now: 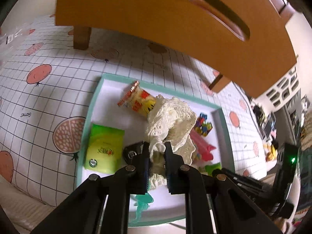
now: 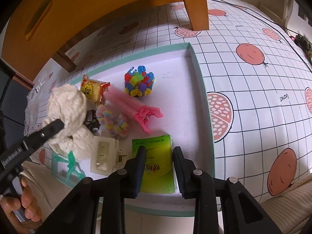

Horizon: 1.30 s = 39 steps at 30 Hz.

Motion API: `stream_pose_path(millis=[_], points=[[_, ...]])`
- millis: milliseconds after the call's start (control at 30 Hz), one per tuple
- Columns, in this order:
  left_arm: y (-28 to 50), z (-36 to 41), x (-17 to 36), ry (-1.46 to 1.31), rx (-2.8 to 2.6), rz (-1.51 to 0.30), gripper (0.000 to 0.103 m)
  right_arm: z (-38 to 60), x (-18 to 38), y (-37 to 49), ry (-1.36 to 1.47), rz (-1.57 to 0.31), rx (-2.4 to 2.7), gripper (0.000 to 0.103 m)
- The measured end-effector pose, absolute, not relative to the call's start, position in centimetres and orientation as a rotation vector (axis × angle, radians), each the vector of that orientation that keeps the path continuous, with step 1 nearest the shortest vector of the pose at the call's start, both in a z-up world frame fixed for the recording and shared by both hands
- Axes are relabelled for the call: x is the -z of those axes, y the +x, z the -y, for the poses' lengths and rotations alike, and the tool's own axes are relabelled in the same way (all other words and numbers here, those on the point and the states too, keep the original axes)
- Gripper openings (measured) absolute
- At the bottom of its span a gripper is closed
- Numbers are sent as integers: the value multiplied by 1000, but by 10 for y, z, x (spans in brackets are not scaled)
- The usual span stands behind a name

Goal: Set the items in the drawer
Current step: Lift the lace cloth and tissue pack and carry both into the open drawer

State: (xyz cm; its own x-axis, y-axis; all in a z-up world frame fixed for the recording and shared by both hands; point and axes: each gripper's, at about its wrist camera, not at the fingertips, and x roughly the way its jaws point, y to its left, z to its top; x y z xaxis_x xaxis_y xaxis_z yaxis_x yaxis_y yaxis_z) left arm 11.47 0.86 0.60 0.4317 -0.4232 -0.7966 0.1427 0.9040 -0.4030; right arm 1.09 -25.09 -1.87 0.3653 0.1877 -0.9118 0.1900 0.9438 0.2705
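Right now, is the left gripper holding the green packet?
No: the left gripper is shut on the lace cloth, while the green packet lies beside it in the tray.

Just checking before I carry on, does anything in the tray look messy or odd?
The cream lace cloth, pinched in the left gripper, is bunched up and drapes over the snack packet and pink clip. Nothing looks spilled or broken.
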Motion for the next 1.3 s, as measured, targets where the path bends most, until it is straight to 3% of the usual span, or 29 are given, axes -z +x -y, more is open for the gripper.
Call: stream_pose_path(millis=[67,167,500,733,800,1033,1300], points=[[117,-17,-8,-329,348,-1058,14,251,18,10,363,-1202,-1,32],[118,-25,-8,-370,326,-1049,14,249,20,11,366,-1212,-13,46],[123,-50,-6,-532,311,-1020,14,236,28,11,315,-1242,-38,56],[122,-49,-6,-525,318,-1021,14,225,29,13,244,-1243,-29,57],[121,-47,-6,-518,320,-1019,14,222,29,15,219,-1245,-16,50],[122,-47,-5,-516,322,-1019,14,231,27,13,230,-1237,8,49],[117,-46,-15,-506,330,-993,14,238,-3,12,241,-1149,21,49]])
